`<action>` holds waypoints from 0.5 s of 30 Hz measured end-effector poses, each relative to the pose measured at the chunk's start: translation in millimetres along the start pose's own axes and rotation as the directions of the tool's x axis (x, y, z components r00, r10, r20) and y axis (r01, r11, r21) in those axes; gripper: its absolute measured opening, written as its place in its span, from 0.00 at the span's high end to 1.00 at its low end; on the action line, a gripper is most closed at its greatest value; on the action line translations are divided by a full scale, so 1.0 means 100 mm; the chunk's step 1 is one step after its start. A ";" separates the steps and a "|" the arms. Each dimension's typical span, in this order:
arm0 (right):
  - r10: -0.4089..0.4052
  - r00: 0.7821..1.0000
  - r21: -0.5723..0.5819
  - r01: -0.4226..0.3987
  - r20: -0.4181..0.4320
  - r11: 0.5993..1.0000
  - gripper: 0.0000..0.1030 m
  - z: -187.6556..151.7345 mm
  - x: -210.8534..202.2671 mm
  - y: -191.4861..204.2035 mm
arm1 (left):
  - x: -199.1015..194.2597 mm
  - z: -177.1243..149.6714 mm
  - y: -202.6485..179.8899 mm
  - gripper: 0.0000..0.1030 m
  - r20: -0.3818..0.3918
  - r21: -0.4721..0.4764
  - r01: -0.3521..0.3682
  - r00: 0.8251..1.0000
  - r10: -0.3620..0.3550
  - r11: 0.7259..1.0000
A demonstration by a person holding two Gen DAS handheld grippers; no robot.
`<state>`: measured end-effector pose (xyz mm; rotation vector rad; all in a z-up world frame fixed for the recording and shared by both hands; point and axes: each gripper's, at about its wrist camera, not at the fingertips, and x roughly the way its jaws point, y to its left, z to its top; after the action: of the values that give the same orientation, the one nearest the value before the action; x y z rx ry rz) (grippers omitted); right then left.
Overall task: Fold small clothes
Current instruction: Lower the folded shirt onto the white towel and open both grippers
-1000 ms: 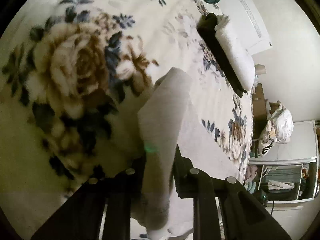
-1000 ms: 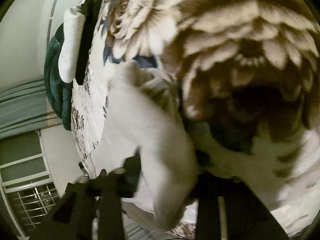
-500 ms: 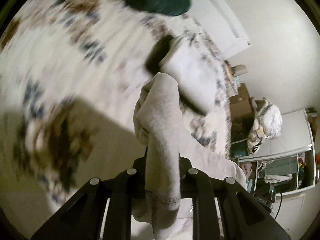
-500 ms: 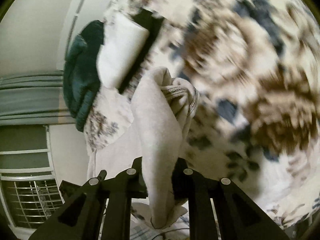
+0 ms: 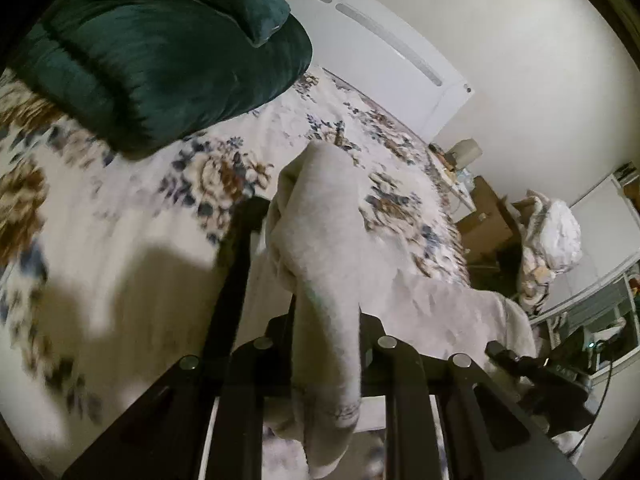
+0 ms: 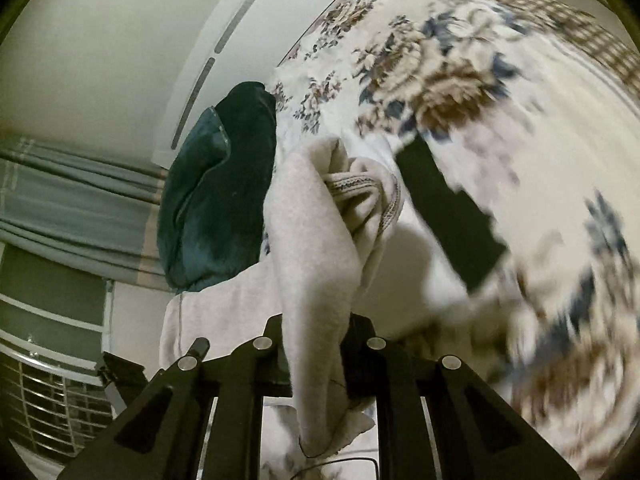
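A light grey garment (image 5: 320, 216) is pinched in my left gripper (image 5: 326, 320), which is shut on it; the cloth bunches up ahead of the jaws and hangs below them. The same grey garment (image 6: 312, 240), with a patterned hem, is clamped in my right gripper (image 6: 316, 336), also shut. Both grippers hold it above a floral bedspread (image 5: 120, 216). A stretch of the garment runs sideways between the two grippers (image 5: 452, 312). The other gripper shows at the right edge of the left wrist view (image 5: 540, 380).
A dark green velvet pillow (image 5: 160, 48) lies near the headboard, also in the right wrist view (image 6: 216, 200). A folded black garment (image 6: 448, 208) lies on the bedspread (image 6: 520, 120). A brown box and white bundle (image 5: 552, 236) stand beside the bed. Curtains (image 6: 72, 200) hang at the left.
Both grippers have lifted and swung toward the head of the bed, carrying the grey garment. The green pillow now fills much more of both views.
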<state>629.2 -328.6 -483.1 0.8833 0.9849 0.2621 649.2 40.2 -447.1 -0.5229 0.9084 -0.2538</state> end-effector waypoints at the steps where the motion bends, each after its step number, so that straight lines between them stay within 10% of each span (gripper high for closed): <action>1: -0.016 1.000 -0.005 0.016 -0.005 1.000 0.86 0.14 0.16 -0.02 | 0.14 0.05 0.01 0.85 -0.008 0.020 -0.024 1.000 0.024 1.000; 8: -0.133 0.989 -0.051 0.130 -0.063 0.990 0.86 0.48 0.70 -0.26 | 0.72 0.05 0.10 0.78 -0.065 0.113 -0.213 0.973 0.221 0.970; 12: -0.257 0.964 -0.143 0.247 -0.061 0.958 0.77 0.47 0.71 -0.19 | 0.67 0.05 0.09 0.46 -0.021 0.144 -0.309 0.949 0.315 0.940; 15: -0.390 0.921 -0.237 0.375 -0.017 0.896 0.41 0.39 0.68 -0.04 | 0.61 0.02 0.00 0.06 0.010 0.189 -0.365 0.929 0.370 0.912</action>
<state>697.5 -313.8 -518.2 0.4572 1.1409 0.0644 687.4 15.0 -487.4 -0.1664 0.9788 -0.0017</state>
